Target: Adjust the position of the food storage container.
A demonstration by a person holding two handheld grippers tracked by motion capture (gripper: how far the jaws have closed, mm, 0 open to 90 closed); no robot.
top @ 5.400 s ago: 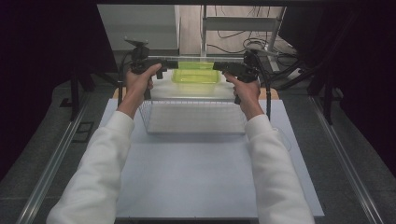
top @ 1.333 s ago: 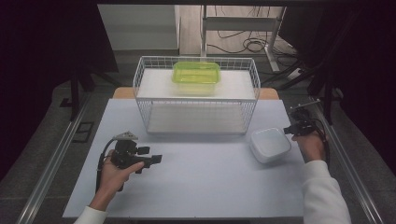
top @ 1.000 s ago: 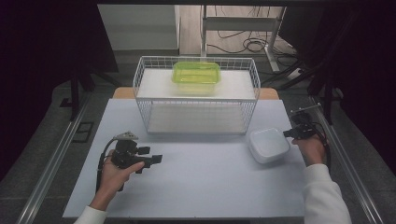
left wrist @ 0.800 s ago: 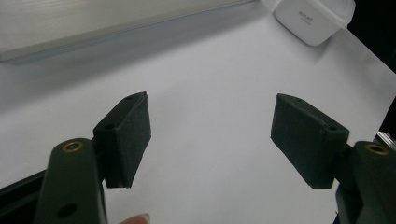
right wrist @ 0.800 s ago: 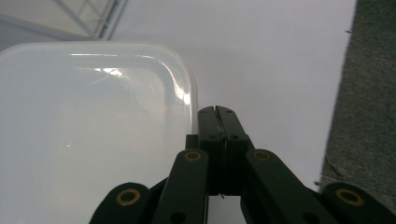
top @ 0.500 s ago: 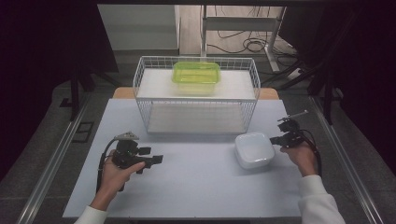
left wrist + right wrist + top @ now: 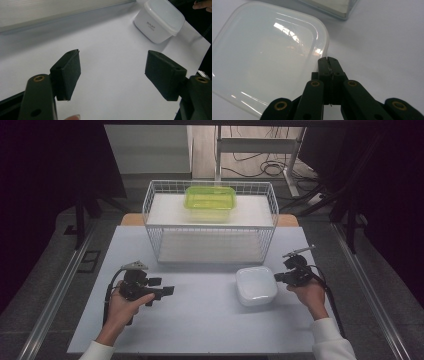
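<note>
White lidded container [image 7: 256,285] on open bench [image 7: 200,320], right gripper [image 7: 327,60] fingers pressed together at its rim — holding nothing, left gripper [image 7: 112,72] fingers wide apart — empty, wire basket [image 7: 210,222] well behind.

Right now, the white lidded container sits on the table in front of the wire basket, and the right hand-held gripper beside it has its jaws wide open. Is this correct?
Not quite. The right hand-held gripper has its jaws shut together, as the right gripper view shows. The rest holds: the white lidded container sits on the table in front of the wire basket, with that gripper beside it.
</note>
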